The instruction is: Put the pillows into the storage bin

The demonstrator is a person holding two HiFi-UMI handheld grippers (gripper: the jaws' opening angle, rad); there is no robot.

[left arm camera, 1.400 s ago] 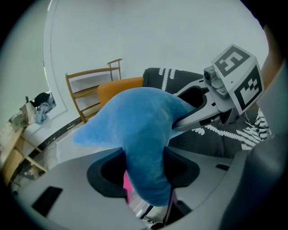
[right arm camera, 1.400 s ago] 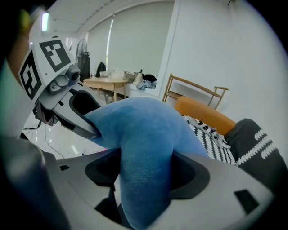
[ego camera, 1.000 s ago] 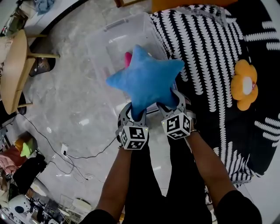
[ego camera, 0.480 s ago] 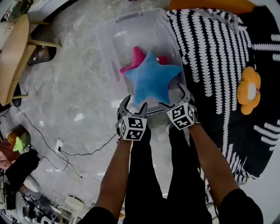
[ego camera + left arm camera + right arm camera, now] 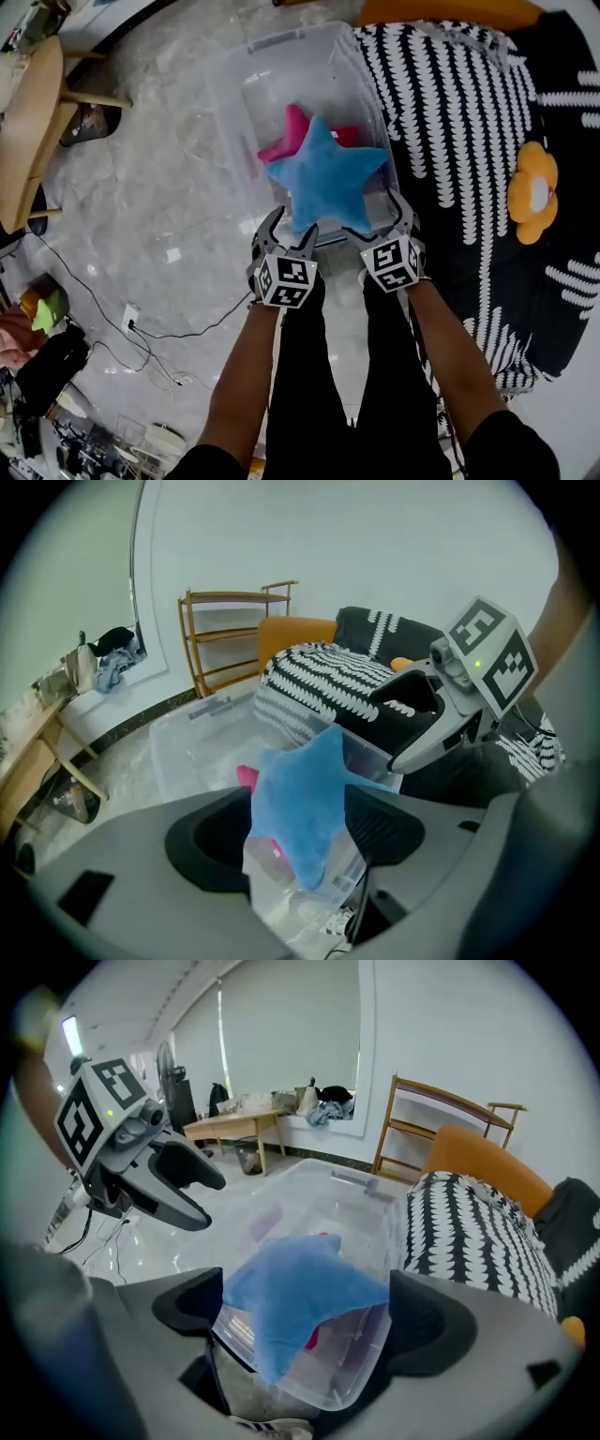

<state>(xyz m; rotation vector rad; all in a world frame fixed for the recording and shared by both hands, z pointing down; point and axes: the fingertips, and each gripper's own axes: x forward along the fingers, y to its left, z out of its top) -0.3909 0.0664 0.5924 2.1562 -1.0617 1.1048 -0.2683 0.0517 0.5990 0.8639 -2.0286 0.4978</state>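
Note:
A blue star pillow (image 5: 328, 178) lies in the clear storage bin (image 5: 225, 103), partly over its near rim, on top of a pink pillow (image 5: 292, 131). My left gripper (image 5: 291, 227) and right gripper (image 5: 375, 220) hover at the bin's near edge, side by side. The jaws of both have just been opening. One arm of the star (image 5: 300, 808) still lies between the left jaws, and another arm (image 5: 300, 1297) sits between the right jaws with a gap on each side. An orange flower pillow (image 5: 532, 192) rests on the striped cover at the right.
The black-and-white striped cover (image 5: 450, 103) borders the bin's right side. A wooden table (image 5: 28, 122) stands far left, and cables (image 5: 141, 328) trail over the marble floor. A wooden shelf (image 5: 234, 630) and an orange cushion (image 5: 295, 635) stand behind the bin.
The blue star went from being held up above the bin by both grippers to lying in it. Both grippers opened, let go and sank toward the near rim.

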